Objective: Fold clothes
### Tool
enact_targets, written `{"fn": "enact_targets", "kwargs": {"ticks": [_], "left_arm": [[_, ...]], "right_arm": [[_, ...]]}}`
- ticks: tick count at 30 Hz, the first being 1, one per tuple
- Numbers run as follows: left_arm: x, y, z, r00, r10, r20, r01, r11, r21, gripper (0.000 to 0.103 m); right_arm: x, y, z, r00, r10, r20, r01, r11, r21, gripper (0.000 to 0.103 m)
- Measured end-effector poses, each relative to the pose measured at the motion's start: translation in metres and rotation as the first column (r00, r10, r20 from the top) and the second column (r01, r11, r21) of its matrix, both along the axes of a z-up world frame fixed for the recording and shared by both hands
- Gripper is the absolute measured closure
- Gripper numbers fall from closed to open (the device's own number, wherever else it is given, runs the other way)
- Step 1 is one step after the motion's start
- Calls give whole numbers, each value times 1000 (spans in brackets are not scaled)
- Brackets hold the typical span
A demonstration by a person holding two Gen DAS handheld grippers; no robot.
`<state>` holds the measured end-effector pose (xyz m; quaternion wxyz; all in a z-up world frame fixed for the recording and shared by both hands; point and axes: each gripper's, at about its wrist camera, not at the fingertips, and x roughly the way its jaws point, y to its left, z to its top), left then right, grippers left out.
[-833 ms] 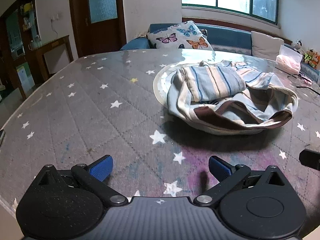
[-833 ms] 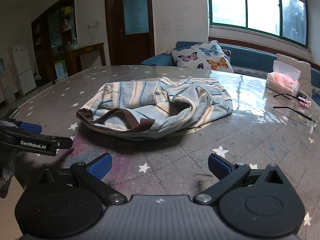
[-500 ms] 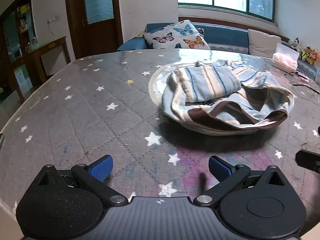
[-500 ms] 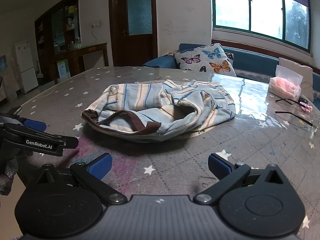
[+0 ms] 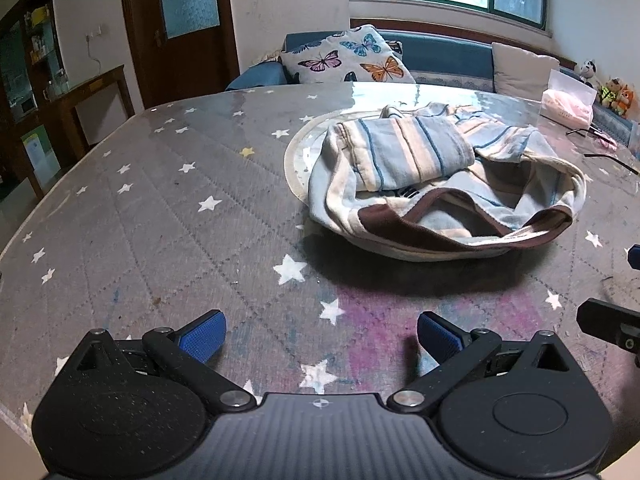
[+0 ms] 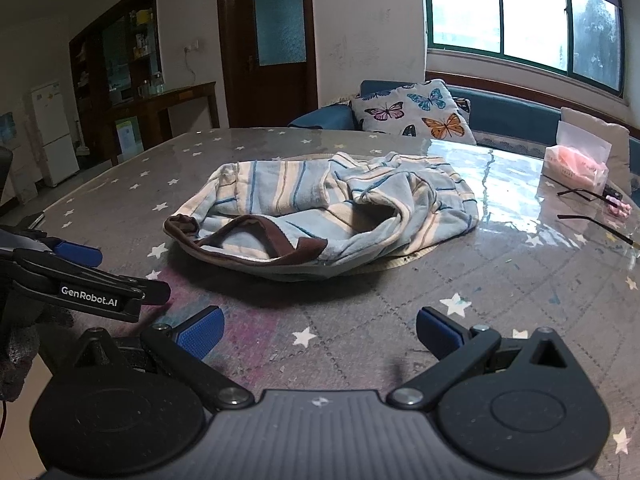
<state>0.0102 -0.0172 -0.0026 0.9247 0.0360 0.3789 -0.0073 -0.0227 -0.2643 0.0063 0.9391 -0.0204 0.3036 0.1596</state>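
Observation:
A crumpled light-blue striped garment with a brown hem [image 5: 440, 184] lies in a heap on the star-patterned table, over a round mat. It also shows in the right wrist view [image 6: 320, 216]. My left gripper [image 5: 320, 334] is open and empty, low over the table, short of the garment's near edge. My right gripper [image 6: 318, 330] is open and empty too, also short of the brown hem. The left gripper's fingers [image 6: 80, 276] show at the left of the right wrist view.
The grey star-patterned table [image 5: 160, 208] has a glossy cover. A pink tissue pack [image 6: 576, 164] and glasses [image 6: 592, 208] lie at the far right. A butterfly cushion [image 5: 348, 56] sits on a blue sofa behind. The table's near edge is just below both grippers.
Both grippers have drifted a little toward the garment, which now looks slightly larger. Both stay open and the garment has not moved.

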Motion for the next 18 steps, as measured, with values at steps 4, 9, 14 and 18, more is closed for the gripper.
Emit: {"fn": "enact_targets", "kwargs": {"ticks": [4, 9, 14, 18], "left_arm": [[2, 0, 0, 1000, 0, -2, 0, 1000, 4, 0], [3, 0, 2, 1000, -1, 1, 1, 1000, 12, 0], [6, 1, 3, 1000, -2, 0, 2, 1000, 16, 0], [9, 1, 3, 1000, 0, -2, 1, 1000, 18, 0]], "right_arm": [[2, 1, 0, 1000, -1, 1, 1, 1000, -2, 0], [5, 2, 3, 1000, 2, 8, -2, 1000, -4, 0], [9, 3, 4, 1000, 3, 11, -3, 1000, -4, 0], [11, 3, 5, 1000, 2, 13, -2, 1000, -4, 0]]}}
